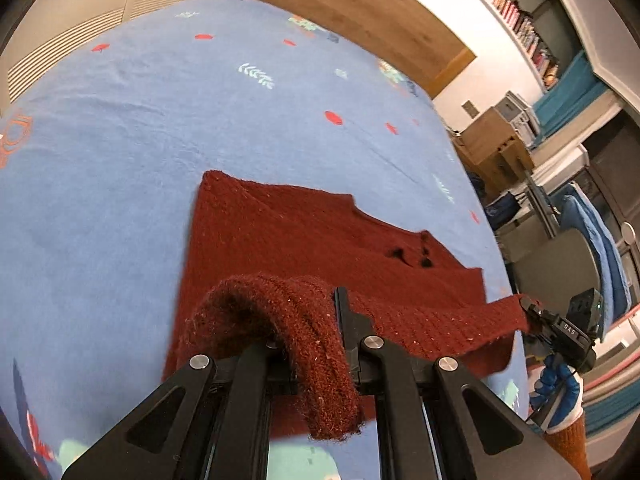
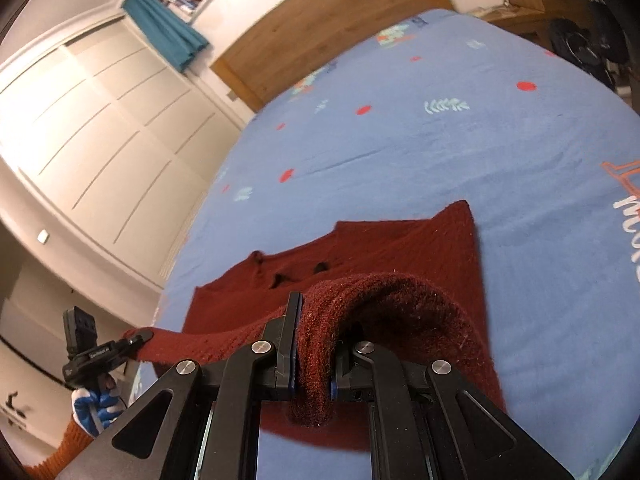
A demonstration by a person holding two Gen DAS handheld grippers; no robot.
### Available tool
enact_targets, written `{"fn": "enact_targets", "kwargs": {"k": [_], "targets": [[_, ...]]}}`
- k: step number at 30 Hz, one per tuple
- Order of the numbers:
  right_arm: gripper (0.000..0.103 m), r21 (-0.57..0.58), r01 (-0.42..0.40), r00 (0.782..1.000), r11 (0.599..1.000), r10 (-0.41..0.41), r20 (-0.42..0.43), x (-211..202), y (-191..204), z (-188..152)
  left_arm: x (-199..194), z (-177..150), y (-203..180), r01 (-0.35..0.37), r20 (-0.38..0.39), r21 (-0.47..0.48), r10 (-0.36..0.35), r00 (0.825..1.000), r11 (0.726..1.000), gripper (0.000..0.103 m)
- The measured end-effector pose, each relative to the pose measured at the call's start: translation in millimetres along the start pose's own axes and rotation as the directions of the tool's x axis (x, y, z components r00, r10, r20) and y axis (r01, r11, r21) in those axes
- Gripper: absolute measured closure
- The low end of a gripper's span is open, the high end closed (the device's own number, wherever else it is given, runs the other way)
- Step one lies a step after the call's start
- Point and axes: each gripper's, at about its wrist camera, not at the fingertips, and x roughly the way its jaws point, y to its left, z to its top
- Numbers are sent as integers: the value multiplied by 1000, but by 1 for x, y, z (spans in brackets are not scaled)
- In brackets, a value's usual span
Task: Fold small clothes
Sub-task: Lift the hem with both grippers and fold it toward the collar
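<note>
A dark red knitted sweater lies on the blue patterned bedsheet. My left gripper is shut on its near edge, and the fabric bunches over the fingers. My right gripper is shut on the other near corner of the sweater. The lifted hem stretches between the two grippers above the bed. The right gripper shows in the left wrist view, and the left gripper shows in the right wrist view. The far part of the sweater lies flat.
The blue bedsheet extends far beyond the sweater. A wooden headboard stands at the back. White wardrobe doors are on one side. Cardboard boxes and a bookshelf are on the other.
</note>
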Motion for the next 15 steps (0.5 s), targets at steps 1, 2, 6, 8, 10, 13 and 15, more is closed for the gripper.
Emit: {"fn": "enact_targets", "kwargs": {"k": [1, 2, 6, 8, 10, 13, 15], "targets": [[93, 7, 13, 1000, 1000, -13, -11, 8, -4, 3, 11, 4, 3, -13, -9, -5, 13, 1000, 1000, 96], [92, 14, 35, 999, 999, -34, -23, 16, -8, 5, 18, 7, 5, -19, -16, -8, 19, 1000, 1000, 96], [92, 56, 92, 994, 994, -88, -65, 45, -25, 9, 49, 20, 17, -61, -58, -13, 60, 997, 998, 96], [92, 71, 115, 991, 991, -110, -79, 56, -32, 11, 58, 24, 22, -70, -68, -18, 69, 995, 997, 96], [91, 79, 133, 988, 988, -126, -91, 63, -37, 12, 68, 26, 29, -76, -81, -30, 73, 994, 997, 93], [90, 95, 153, 984, 984, -142, -108, 76, -45, 14, 73, 28, 36, -63, -100, -50, 58, 993, 997, 93], [88, 110, 159, 982, 981, -146, -118, 81, -49, 15, 72, 29, 41, -38, -104, -73, 30, 994, 997, 89]]}}
